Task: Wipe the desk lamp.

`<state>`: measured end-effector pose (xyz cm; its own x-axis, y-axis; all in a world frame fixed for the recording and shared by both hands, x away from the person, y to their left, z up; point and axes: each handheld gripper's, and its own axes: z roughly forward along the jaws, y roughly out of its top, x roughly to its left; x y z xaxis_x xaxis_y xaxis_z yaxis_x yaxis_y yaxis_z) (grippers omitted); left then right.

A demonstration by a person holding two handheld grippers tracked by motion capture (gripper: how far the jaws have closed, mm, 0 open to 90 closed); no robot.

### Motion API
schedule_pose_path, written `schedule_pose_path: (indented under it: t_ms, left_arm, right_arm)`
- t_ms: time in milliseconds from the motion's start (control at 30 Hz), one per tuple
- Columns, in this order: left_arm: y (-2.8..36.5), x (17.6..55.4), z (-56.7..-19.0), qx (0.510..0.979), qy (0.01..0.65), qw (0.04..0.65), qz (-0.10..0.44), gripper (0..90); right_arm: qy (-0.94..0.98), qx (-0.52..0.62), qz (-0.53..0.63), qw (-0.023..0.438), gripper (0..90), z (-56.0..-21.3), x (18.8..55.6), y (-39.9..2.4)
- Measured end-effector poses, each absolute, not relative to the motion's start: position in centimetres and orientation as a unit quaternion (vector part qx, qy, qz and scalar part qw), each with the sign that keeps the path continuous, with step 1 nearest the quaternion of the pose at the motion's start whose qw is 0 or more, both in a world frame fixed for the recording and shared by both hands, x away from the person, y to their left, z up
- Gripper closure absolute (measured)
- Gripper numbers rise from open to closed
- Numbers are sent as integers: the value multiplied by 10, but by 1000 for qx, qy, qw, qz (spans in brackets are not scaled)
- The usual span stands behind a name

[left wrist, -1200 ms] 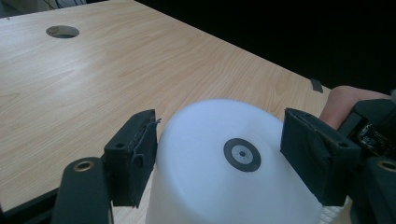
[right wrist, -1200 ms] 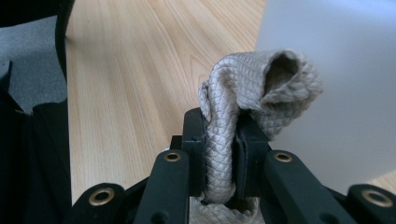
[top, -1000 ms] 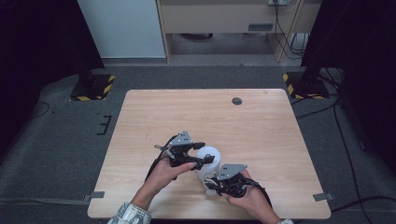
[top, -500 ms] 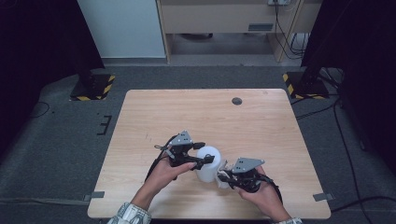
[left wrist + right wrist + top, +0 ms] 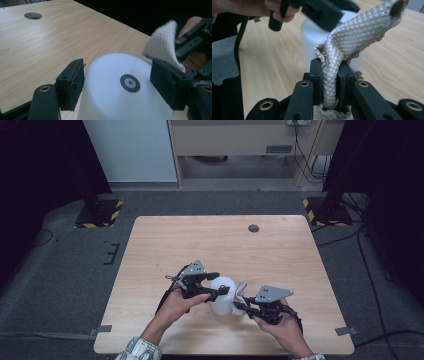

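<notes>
Jaws of the left gripper (image 5: 220,291) straddle a white cup (image 5: 223,296) standing upside down on the desk (image 5: 215,240); beside it, the right gripper (image 5: 239,305) holds a cloth (image 5: 240,290) against the cup's side. Left gripper view: both pads flank the cup (image 5: 120,87), seemingly touching it. Right gripper view: jaws clamp tight on the cloth (image 5: 342,50), bunched just before the cup (image 5: 312,37).

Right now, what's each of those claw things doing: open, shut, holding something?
Left gripper: closed on the upside-down white cup.
Right gripper: shut on the white cloth.
</notes>
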<state>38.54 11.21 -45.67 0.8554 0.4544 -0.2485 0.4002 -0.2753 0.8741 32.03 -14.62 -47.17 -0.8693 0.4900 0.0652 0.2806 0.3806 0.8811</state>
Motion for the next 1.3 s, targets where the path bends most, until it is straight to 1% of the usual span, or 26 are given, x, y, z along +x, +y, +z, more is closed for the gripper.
schedule_pose_path:
  t_ms: [333, 400, 500, 633, 733, 967, 1100, 1300]
  left_arm:
    - [112, 385, -457, 799, 267, 539, 25, 269]
    - [112, 385, -457, 798, 268, 539, 25, 268]
    - [112, 385, -457, 798, 268, 539, 24, 269]
    - [112, 385, -457, 799, 267, 539, 25, 269]
    - [112, 385, -457, 798, 267, 539, 25, 269]
    - [112, 386, -456, 800, 265, 538, 27, 269]
    - [112, 385, -456, 799, 268, 538, 26, 269]
    - [112, 386, -457, 798, 269, 538, 24, 268]
  right_arm:
    - [851, 201, 476, 96, 773, -484, 309, -120]
    - [854, 193, 471, 101, 772, -485, 307, -112]
    - [859, 182, 462, 120, 771, -487, 304, -100]
    - [875, 171, 435, 127, 772, -497, 304, -92]
    - [881, 173, 425, 118, 772, -501, 306, -93]
    - [879, 188, 423, 116, 772, -498, 308, -109]
    - [867, 207, 438, 117, 772, -491, 310, -123]
    - [831, 227, 495, 114, 772, -471, 315, -141]
